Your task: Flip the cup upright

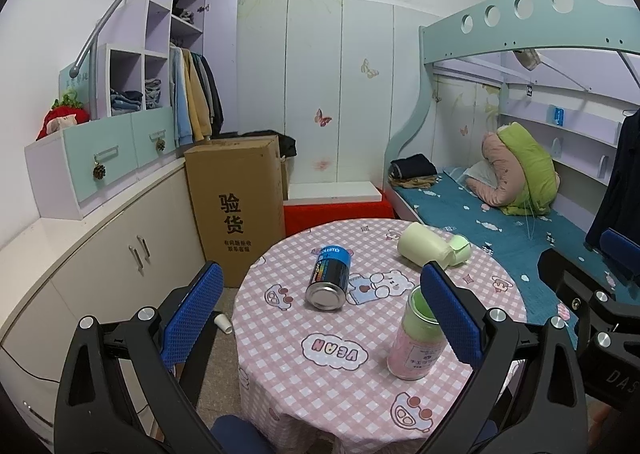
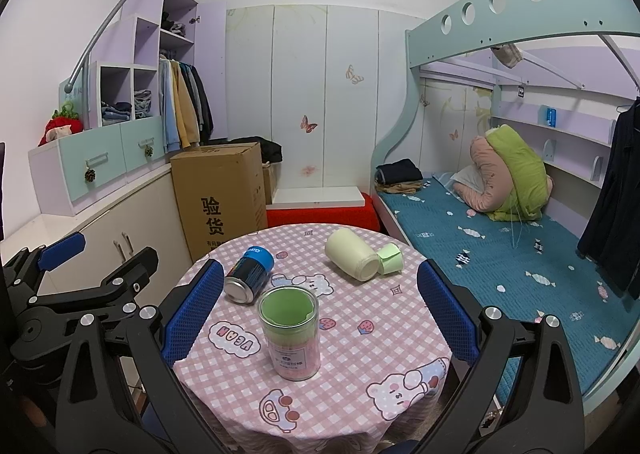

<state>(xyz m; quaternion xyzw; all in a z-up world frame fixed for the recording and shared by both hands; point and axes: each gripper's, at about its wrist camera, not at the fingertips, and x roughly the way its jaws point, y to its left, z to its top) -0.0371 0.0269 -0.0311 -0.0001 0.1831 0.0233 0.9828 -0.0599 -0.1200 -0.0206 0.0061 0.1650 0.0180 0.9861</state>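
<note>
Left gripper (image 1: 320,282) and right gripper (image 2: 320,274) both spread wide, holding nothing; pale cup (image 2: 352,257) lying on its side at the far part of the table (image 2: 360,334), just beside a small green paper cup (image 2: 390,259). Best to pass over the upright jar (image 2: 289,330) without touching, grasp the cup's body mid-length, lift slightly, then turn.

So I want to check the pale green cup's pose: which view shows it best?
The right wrist view: the cup lies on its side, nearer the frame's middle and unobstructed. In the left wrist view, the cup lies farther off, just beyond the left gripper's fingertip.
</note>
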